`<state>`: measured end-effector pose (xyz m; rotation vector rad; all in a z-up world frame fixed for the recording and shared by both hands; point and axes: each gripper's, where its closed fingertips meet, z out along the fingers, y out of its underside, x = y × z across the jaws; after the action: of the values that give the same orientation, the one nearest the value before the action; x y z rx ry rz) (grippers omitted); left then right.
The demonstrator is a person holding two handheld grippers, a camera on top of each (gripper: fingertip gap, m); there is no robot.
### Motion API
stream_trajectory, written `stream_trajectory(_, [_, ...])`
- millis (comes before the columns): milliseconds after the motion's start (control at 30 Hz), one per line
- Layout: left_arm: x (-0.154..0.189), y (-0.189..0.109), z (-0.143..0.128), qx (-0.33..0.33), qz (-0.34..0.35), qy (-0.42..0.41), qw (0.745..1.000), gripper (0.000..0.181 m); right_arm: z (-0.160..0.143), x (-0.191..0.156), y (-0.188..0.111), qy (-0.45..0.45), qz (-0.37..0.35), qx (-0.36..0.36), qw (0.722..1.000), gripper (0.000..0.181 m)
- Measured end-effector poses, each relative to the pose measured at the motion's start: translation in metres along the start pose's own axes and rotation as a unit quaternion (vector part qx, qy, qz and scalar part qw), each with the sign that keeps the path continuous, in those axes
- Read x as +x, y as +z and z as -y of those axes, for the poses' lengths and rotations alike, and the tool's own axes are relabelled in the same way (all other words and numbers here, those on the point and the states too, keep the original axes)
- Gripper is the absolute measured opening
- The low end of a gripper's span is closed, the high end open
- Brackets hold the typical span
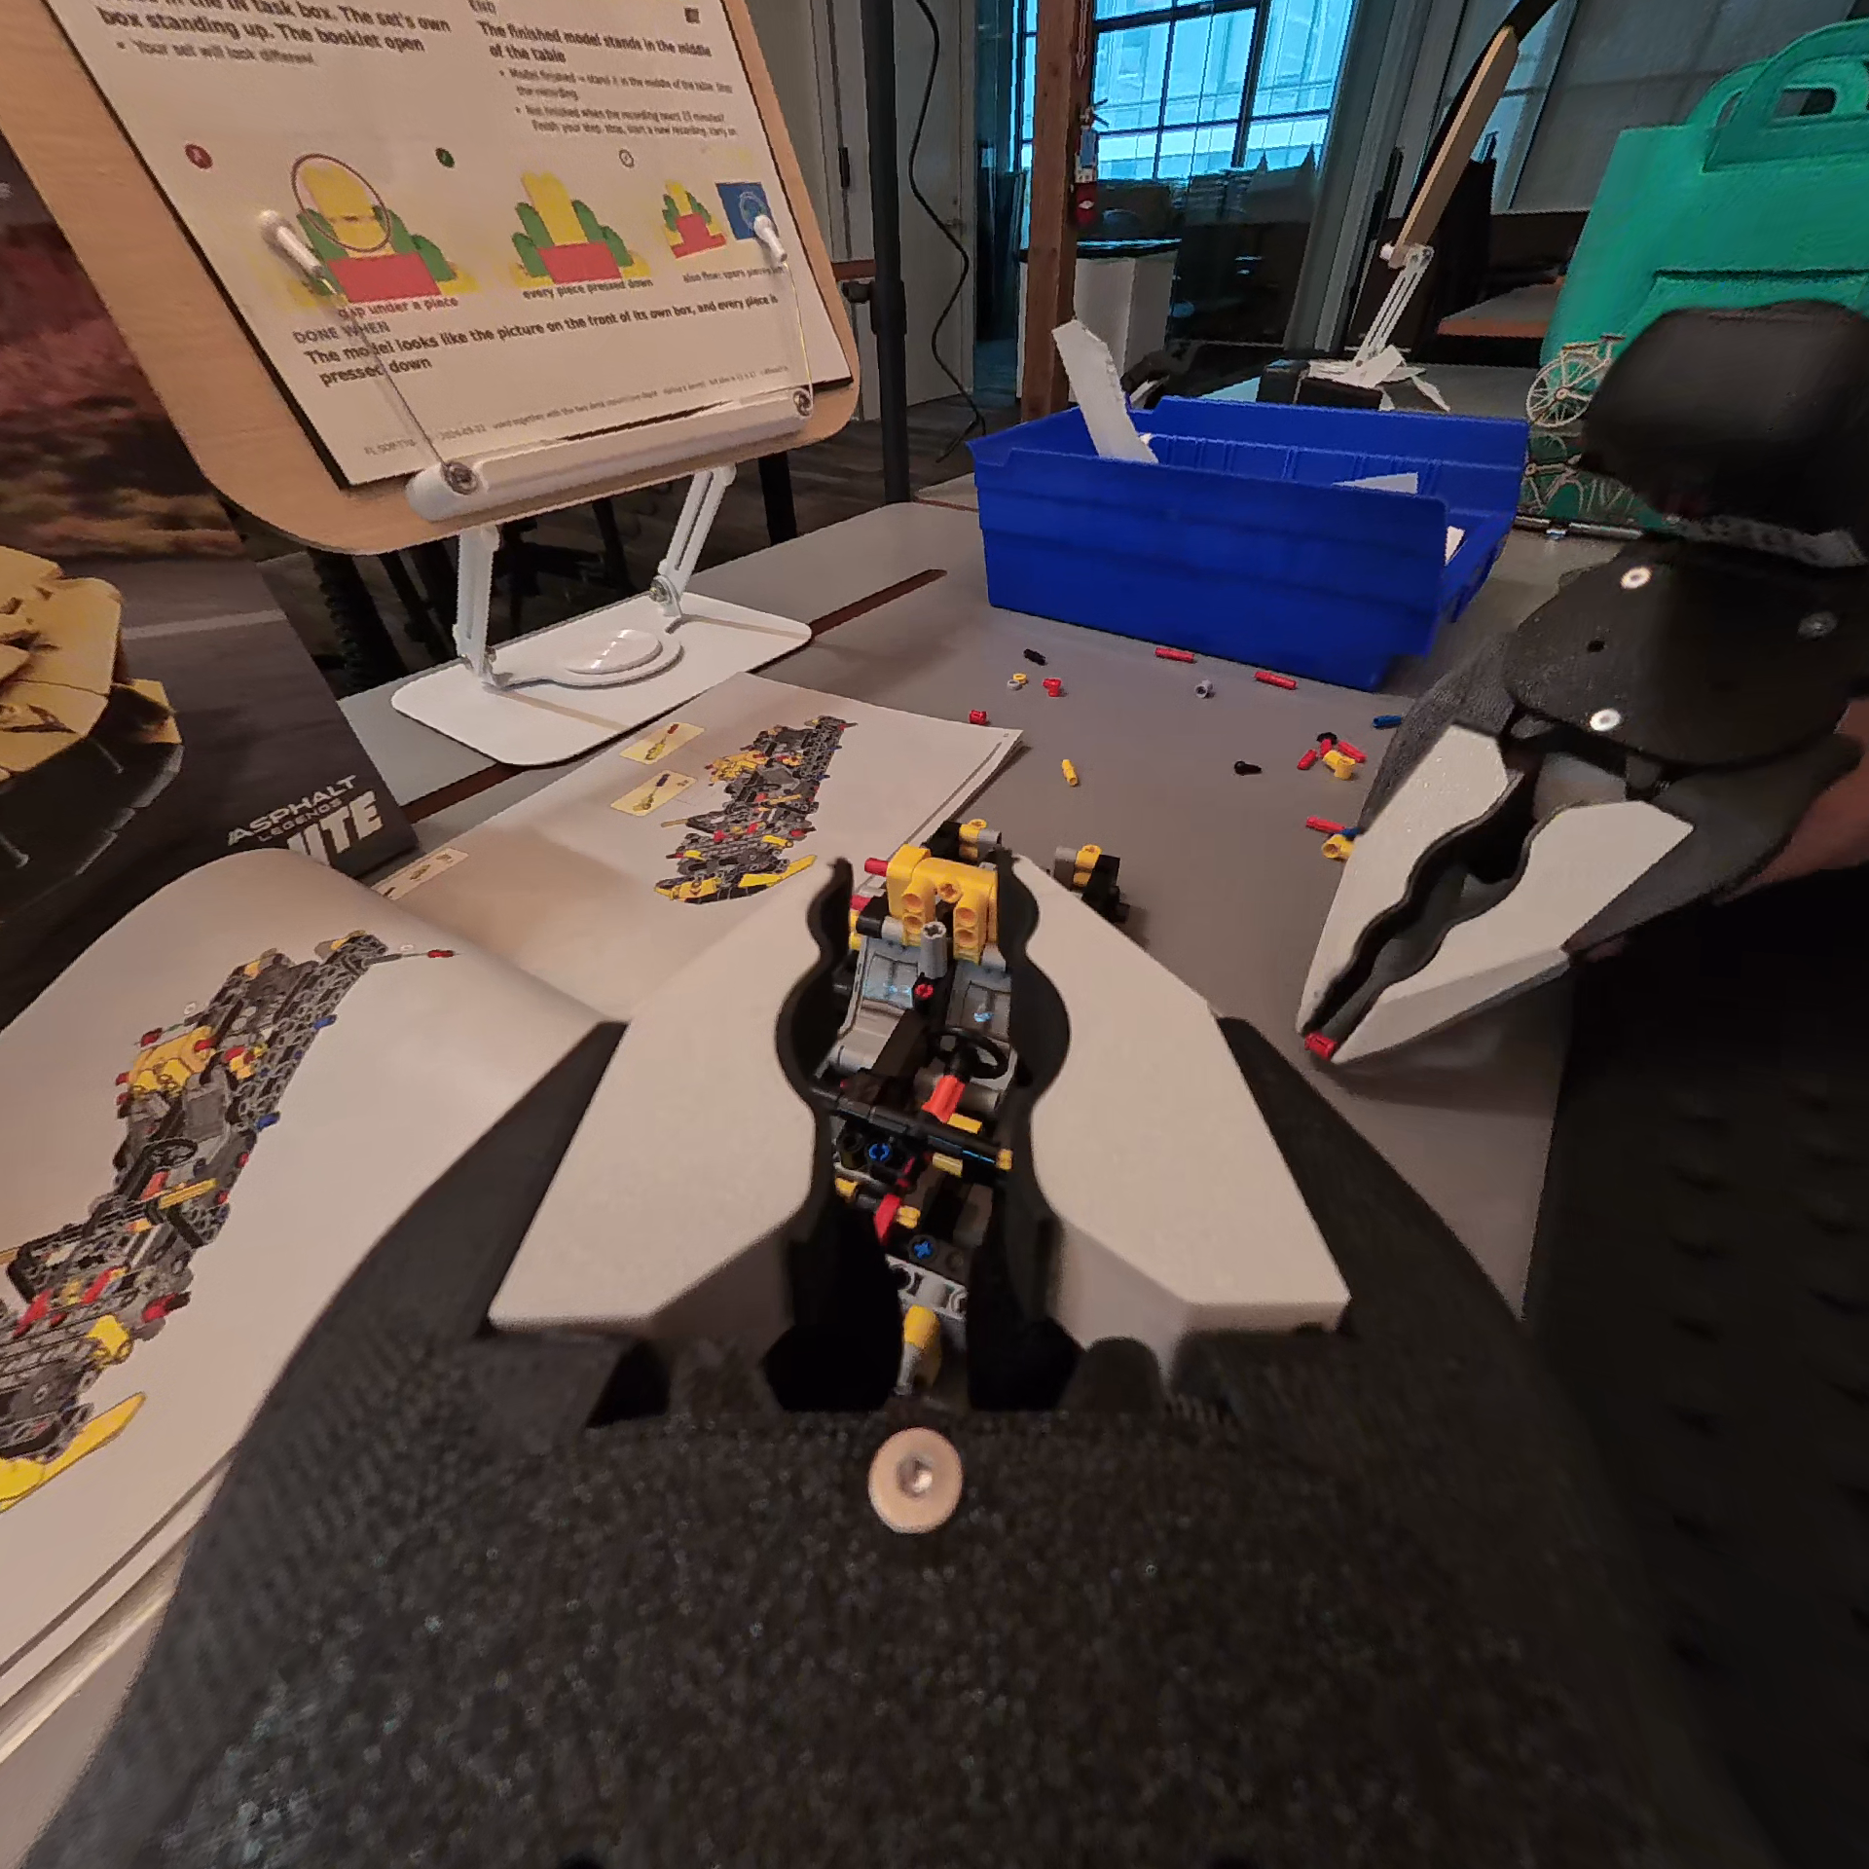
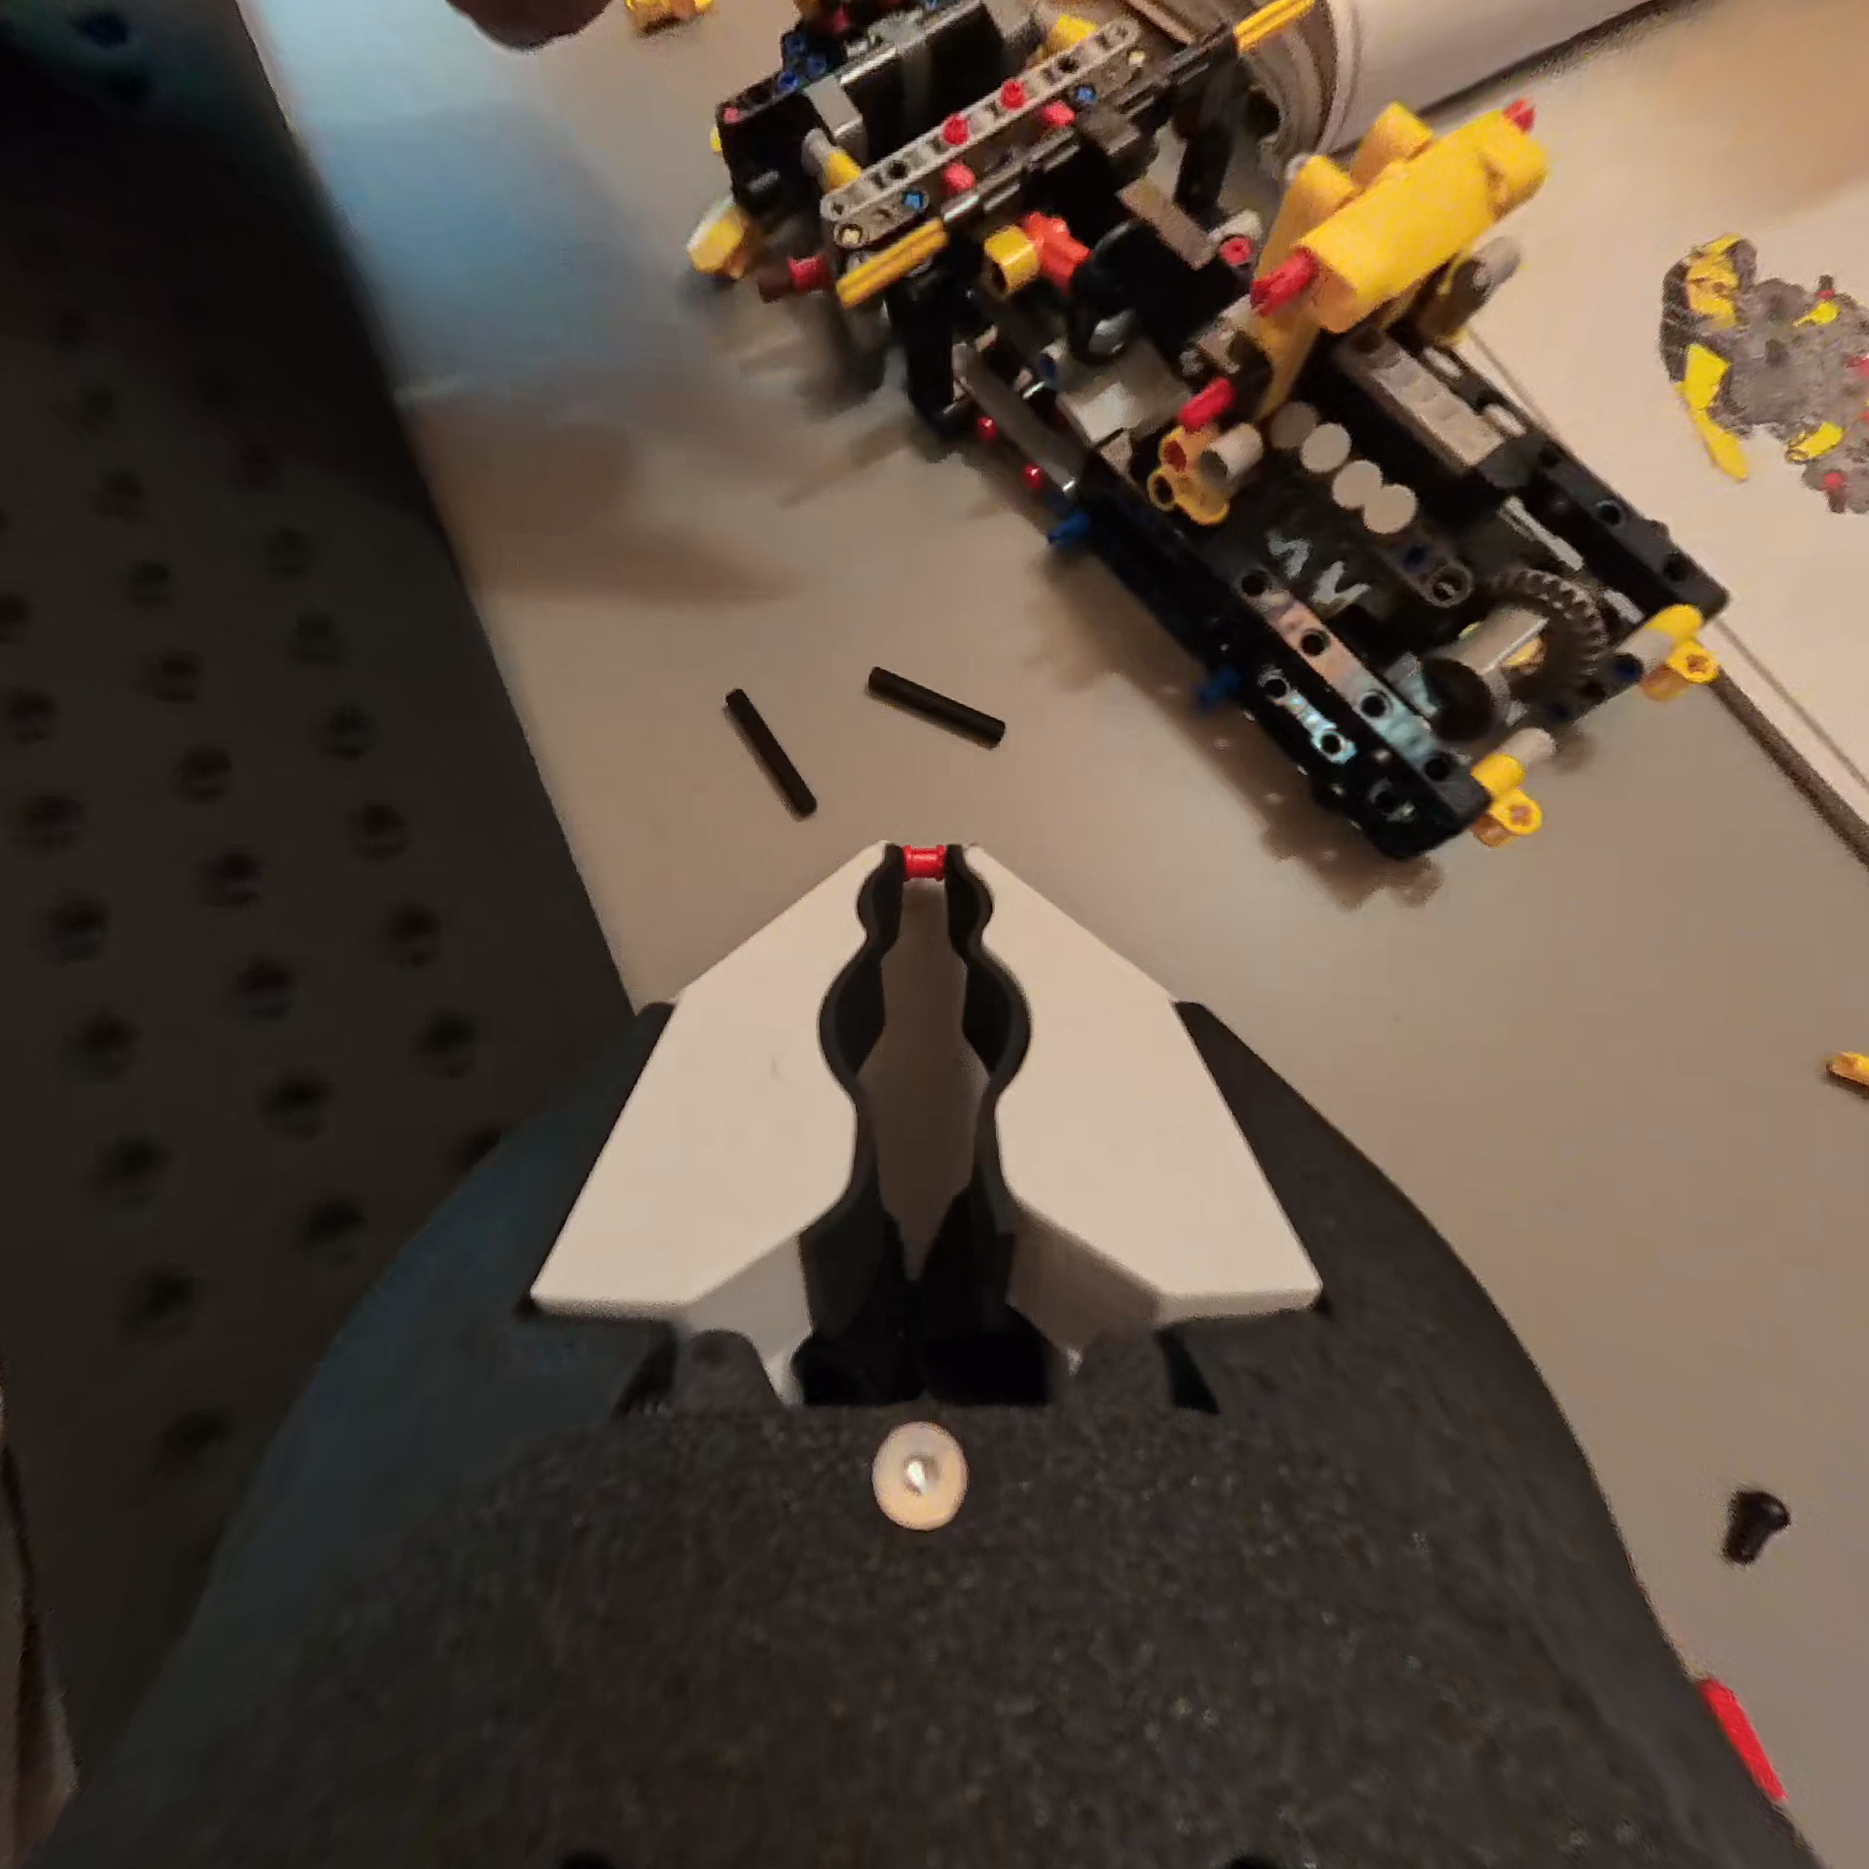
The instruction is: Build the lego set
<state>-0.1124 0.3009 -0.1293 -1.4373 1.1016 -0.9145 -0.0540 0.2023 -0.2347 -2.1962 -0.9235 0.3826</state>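
The partly built Lego car chassis [image 2: 1214, 405], black and grey with yellow and red parts, lies on the grey table [image 2: 1113, 1011]. In the left wrist view the chassis [image 1: 930, 1011] shows through the gap of my open left gripper [image 1: 930, 880]. The right wrist view shows no fingers touching the chassis. My right gripper [image 2: 922, 855] is shut on a small red Lego piece [image 2: 922, 860] at its tips, above the table short of the chassis. The right gripper [image 1: 1325, 1047] also shows at the right of the left wrist view.
Two black axles [image 2: 769, 753] [image 2: 936, 706] lie just beyond the right gripper's tips. A black pin [image 2: 1755, 1522] lies at the right. Open instruction booklet [image 1: 303, 1062], blue bin [image 1: 1244, 546], a sheet on a stand [image 1: 455, 253], a small sub-assembly [image 1: 1092, 870] and scattered small pieces [image 1: 1330, 759]. Spacing between my two grippers at the tips: around 15 centimetres. Between my right fingertips and the black pin [image 2: 1755, 1522] there is roughly 20 centimetres. It is also in sight in the left wrist view [image 1: 1246, 767].
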Motion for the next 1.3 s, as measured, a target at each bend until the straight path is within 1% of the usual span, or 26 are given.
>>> stream_trajectory(167, [0.003, 0.000, 0.000, -0.003, -0.002, 0.006, 1.000, 0.028, -0.005, -0.002, 0.006, -0.023, -0.012, -0.024, 0.999, 0.007])
stream_trajectory(300, [0.004, 0.000, 0.003, 0.003, -0.007, 0.002, 1.000, 0.028, -0.005, -0.001, 0.006, -0.012, -0.008, -0.025, 1.000, 0.010])
stream_trajectory(367, [0.004, -0.001, 0.004, 0.007, -0.008, -0.003, 1.000, 0.028, -0.004, -0.001, 0.005, -0.005, -0.008, -0.020, 1.000, 0.015])
stream_trajectory(467, [0.003, -0.002, 0.005, 0.009, -0.006, -0.004, 1.000, 0.028, 0.005, 0.004, -0.005, 0.018, -0.010, 0.005, 1.000, 0.018])
stream_trajectory(533, [0.002, -0.002, 0.004, 0.008, -0.006, -0.005, 1.000, 0.028, 0.012, 0.026, -0.017, 0.034, -0.044, 0.029, 0.998, 0.018])
stream_trajectory(567, [0.002, -0.002, 0.004, 0.007, -0.006, -0.005, 1.000, 0.028, 0.014, 0.046, -0.024, 0.044, -0.077, 0.043, 0.995, 0.018])
stream_trajectory(633, [0.004, -0.001, 0.003, 0.004, -0.007, 0.001, 1.000, 0.028, 0.015, 0.099, -0.041, 0.060, -0.165, 0.063, 0.982, 0.018])
stream_trajectory(700, [0.006, 0.000, 0.003, 0.001, -0.008, 0.009, 1.000, 0.028, 0.008, 0.154, -0.056, 0.079, -0.250, 0.059, 0.963, 0.018])
stream_trajectory(733, [0.007, 0.001, 0.002, -0.002, -0.009, 0.013, 1.000, 0.028, 0.005, 0.178, -0.061, 0.091, -0.277, 0.054, 0.955, 0.017])
stream_trajectory(767, [0.007, 0.002, 0.001, -0.005, -0.009, 0.017, 1.000, 0.028, 0.000, 0.200, -0.064, 0.104, -0.299, 0.046, 0.948, 0.014])
stream_trajectory(833, [0.008, 0.002, -0.001, -0.009, -0.008, 0.020, 1.000, 0.028, -0.008, 0.233, -0.059, 0.136, -0.310, 0.027, 0.941, 0.014])
stream_trajectory(900, [0.007, 0.003, -0.002, -0.010, -0.008, 0.019, 1.000, 0.028, -0.016, 0.251, -0.046, 0.167, -0.285, 0.008, 0.944, 0.015])
stream_trajectory(1000, [0.005, 0.002, -0.004, -0.012, -0.005, 0.017, 1.000, 0.028, -0.024, 0.260, -0.032, 0.195, -0.252, -0.002, 0.948, 0.017])
stream_trajectory(1233, [0.004, 0.005, -0.004, -0.016, -0.008, 0.019, 1.000, 0.028, -0.031, 0.264, -0.019, 0.193, -0.254, -0.025, 0.948, 0.014])
stream_trajectory(1300, [0.005, 0.006, -0.006, -0.018, -0.010, 0.019, 1.000, 0.028, -0.029, 0.263, -0.016, 0.197, -0.246, -0.019, 0.949, 0.005])
